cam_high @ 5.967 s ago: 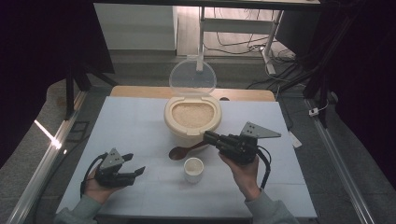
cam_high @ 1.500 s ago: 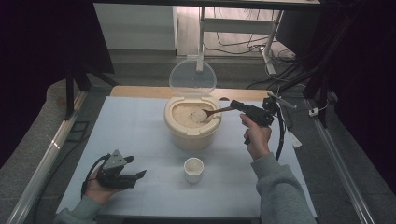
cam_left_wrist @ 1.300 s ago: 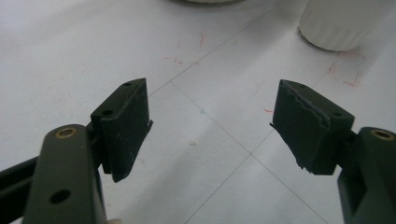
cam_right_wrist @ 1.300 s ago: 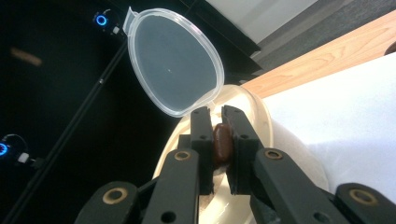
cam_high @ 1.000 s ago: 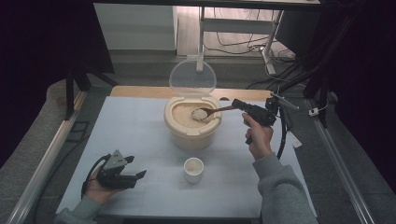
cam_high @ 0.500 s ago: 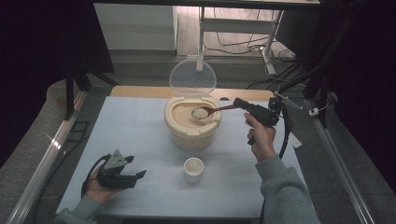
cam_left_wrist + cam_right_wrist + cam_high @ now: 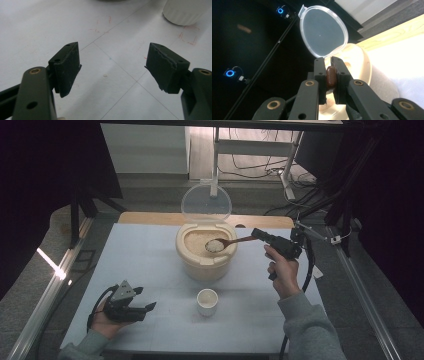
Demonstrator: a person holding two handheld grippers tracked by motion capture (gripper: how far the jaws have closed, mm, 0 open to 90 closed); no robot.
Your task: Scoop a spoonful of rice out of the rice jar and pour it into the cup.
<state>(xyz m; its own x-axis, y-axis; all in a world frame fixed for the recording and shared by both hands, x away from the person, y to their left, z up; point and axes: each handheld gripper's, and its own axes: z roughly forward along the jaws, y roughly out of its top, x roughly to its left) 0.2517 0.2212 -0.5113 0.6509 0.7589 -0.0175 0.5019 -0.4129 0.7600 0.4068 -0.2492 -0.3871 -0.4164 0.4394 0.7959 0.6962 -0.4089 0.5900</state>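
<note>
A cream rice container (image 7: 205,256) stands mid-table with its clear lid (image 7: 205,203) flipped up behind it. My right gripper (image 7: 260,235) is shut on the handle of a brown wooden spoon (image 7: 235,241), and the spoon's bowl, heaped with rice (image 7: 215,245), hovers over the container's opening. In the right gripper view the spoon handle (image 7: 331,76) is pinched between the two jaws, with the lid (image 7: 323,33) beyond. A small white cup (image 7: 207,301) sits in front of the container. My left gripper (image 7: 144,306) rests at the table's front left, open with nothing between its fingers (image 7: 67,67).
The white cup's base (image 7: 186,11) shows at the top right of the left gripper view, over the white table (image 7: 110,35) with its faint lines and red marks. A metal rail (image 7: 45,300) runs along the table's left side. Cables lie on the floor behind.
The right gripper has lifted the spoon out of the rice with a heap on it and drawn slightly right. The left gripper has stayed put.
</note>
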